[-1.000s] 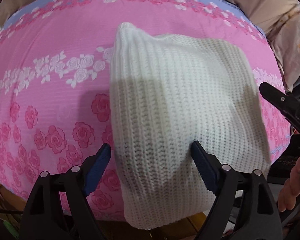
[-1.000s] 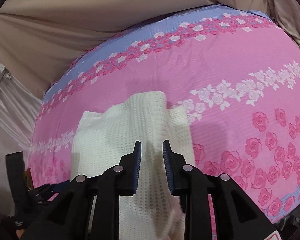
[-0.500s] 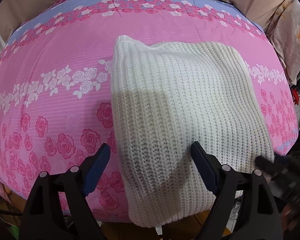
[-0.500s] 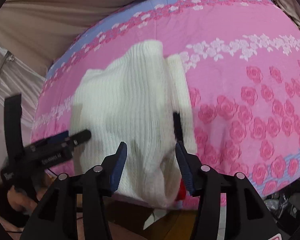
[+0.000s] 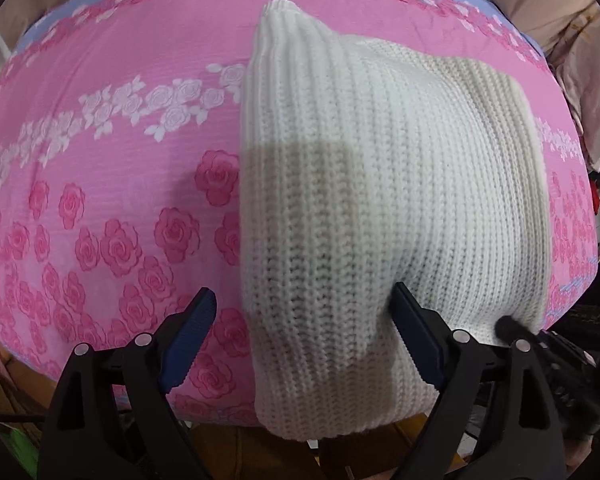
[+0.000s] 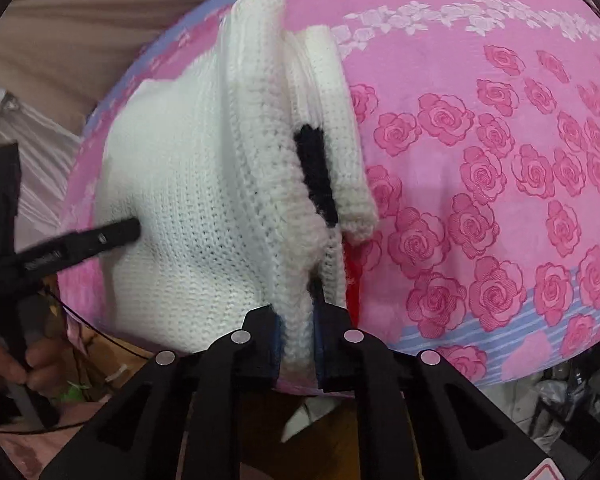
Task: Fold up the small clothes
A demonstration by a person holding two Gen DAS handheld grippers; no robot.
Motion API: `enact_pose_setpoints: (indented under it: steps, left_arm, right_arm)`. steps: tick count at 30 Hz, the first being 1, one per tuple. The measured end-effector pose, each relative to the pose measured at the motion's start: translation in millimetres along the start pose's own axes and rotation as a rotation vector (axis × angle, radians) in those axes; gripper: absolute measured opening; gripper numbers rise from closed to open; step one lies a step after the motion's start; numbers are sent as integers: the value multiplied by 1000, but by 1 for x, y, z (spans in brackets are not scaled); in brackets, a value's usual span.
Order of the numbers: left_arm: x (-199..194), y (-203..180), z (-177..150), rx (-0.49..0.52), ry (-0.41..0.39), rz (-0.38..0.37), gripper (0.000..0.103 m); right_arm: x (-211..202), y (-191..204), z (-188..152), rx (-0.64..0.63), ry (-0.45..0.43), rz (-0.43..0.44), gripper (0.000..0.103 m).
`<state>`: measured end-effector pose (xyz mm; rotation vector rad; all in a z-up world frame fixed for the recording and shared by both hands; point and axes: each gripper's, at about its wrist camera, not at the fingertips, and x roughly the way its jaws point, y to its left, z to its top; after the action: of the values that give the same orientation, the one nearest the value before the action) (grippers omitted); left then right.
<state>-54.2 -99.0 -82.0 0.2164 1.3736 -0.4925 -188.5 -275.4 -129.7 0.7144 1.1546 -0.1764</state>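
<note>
**White knit folded on rose-print bed, right gripper clamped on near edge**

Folded white knit garment (image 5: 388, 208) lying on a pink rose-print bedsheet (image 5: 112, 168), near edge hanging a little over the side of the bed. Ribbed corner standing up at the far left of the fold in the left wrist view; a grey shadow falling across the near left part of the knit. Layers visible in the right wrist view (image 6: 204, 184): stacked white edges along the right side, a black patch (image 6: 314, 168) showing between them, a bit of red (image 6: 350, 280) lower down at the sheet.

Left gripper (image 5: 300, 332) spread wide, holding nothing. Left blue pad over the bare sheet beside the garment, right blue pad pressed against or just over the knit near its front; exact contact hard to tell. Seen from the other side as a blurred black finger tip (image 6: 100, 238) at the left flank of the garment, with a hand (image 6: 16, 364) on its handle lower left.

Right gripper (image 6: 296, 344) nearly closed, pinching a thick fold of the near edge of the knit between its blue pads. Shows in the left wrist view only as a blurred dark tip (image 5: 512, 328) at the garment's near right corner.

Beige fabric (image 6: 80, 28) beyond the far edge of the bed.
</note>
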Motion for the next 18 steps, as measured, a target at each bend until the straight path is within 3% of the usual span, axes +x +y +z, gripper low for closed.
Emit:
enact_pose_setpoints:
  steps: [2,3,6,8,11,13,14,17,18]
  left_arm:
    - [-10,3,0,-2,-32,-1,86]
    - [-18,6,-1,-7,-61,-3,86]
    - [-37,16,0,-34,-134,8,84]
    - [-38,22,2,-60,-139,12,85]
    - [-15,23,1,-72,-72,18,86]
    - [-2,25,0,-86,-40,15,87]
    - [-5,27,0,-100,-42,7,87]
    - [-24,25,1,-103,-80,-49,85]
    - [-28,23,2,-102,-88,-75,86]
  right_arm:
    - [-21,10,5,-6,-38,-15,13]
    - [-36,17,6,-19,-75,-21,20]
    - [-72,39,13,-90,-185,-54,21]
    - [-78,52,21,-134,-218,-50,21]
    - [-37,60,30,-192,-149,-79,21]
    - [12,46,32,-205,-45,-138,11]
    - [17,45,34,-200,-61,-122,8]
    - [-14,53,39,-153,-107,-76,21]
    - [-28,53,40,-143,-151,-53,43]
